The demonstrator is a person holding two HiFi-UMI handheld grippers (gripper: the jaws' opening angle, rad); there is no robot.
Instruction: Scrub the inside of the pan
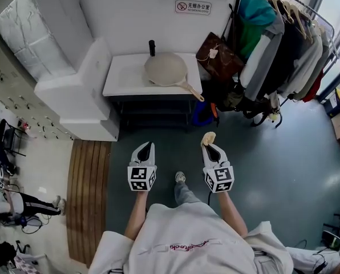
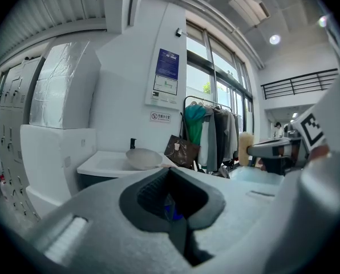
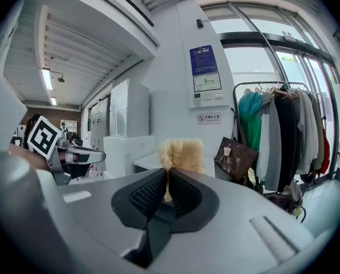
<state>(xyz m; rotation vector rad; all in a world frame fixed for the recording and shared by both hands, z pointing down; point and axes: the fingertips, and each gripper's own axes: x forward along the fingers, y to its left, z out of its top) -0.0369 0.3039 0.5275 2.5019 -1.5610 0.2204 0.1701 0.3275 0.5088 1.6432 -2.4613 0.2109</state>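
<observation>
Pan sits on the white table at 12 o'clock from the person, well apart from both grippers, with open floor between. No contact yet, so scrubbing hasn't started.

Right gripper: jaws clamped on a tan fuzzy scrubber, tuft sticking out past the tips. Left gripper: jaws together, nothing between them.

Key geometry, head view:
- From the right gripper the pan bowl is at roughly 11 o'clock; from the left gripper, roughly 1 o'clock. Bowl is about centred between the 2.
- Pan's long axis runs 10 to 4 o'clock, with the handle pointing at 4 o'clock and overhanging the table's front edge on the right side.
- Handle end is therefore nearer the right gripper than the left.

Judgement: the scrubber hand is also the handle-side hand, so the left would have to cross toward 1 o'clock to steady the handle while the right goes for the bowl. Both need a forward walk-in first.
</observation>
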